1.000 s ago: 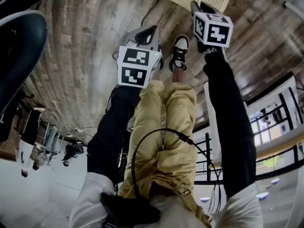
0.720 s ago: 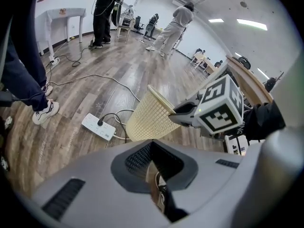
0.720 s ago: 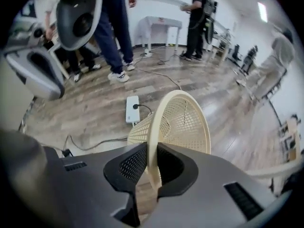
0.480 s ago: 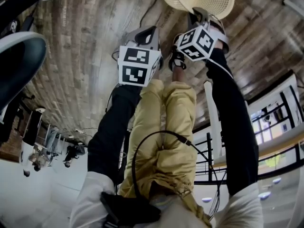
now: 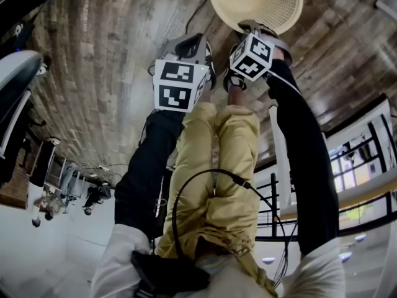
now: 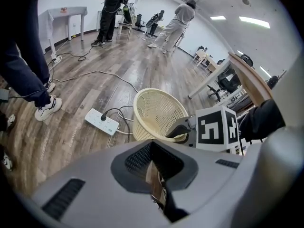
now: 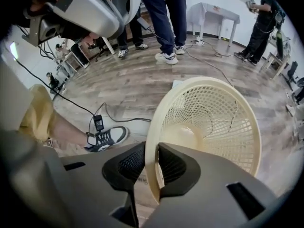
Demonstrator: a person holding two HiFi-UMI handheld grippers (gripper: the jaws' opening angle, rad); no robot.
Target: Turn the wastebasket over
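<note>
Turning looks only partly done.

From the head view, the wastebasket [image 5: 257,2] is low over the wood floor [image 5: 93,61], just past the person's shoe [image 5: 234,79]. It is tipped, so its open mouth shows. The right gripper [image 5: 253,27] has the near rim. The left gripper [image 5: 193,41] hangs just beside it and touches nothing.

From the left gripper view, the basket leans with its mouth up and toward the right gripper. A white power strip [image 6: 101,121] lies on the floor just beside the basket, with cords running off. The left fingers are almost together and nothing is between them. The room is big and bright with white walls. People stand far back, near a white table [image 6: 66,13].

From the right gripper view, the rim sits between the right fingers [image 7: 173,167]. They pinch it, though they have just been opening a little. You can see right down to the basket's bottom. I think the mouth must yet roll over to face the floor. Then the basket can be set down and let go.
</note>
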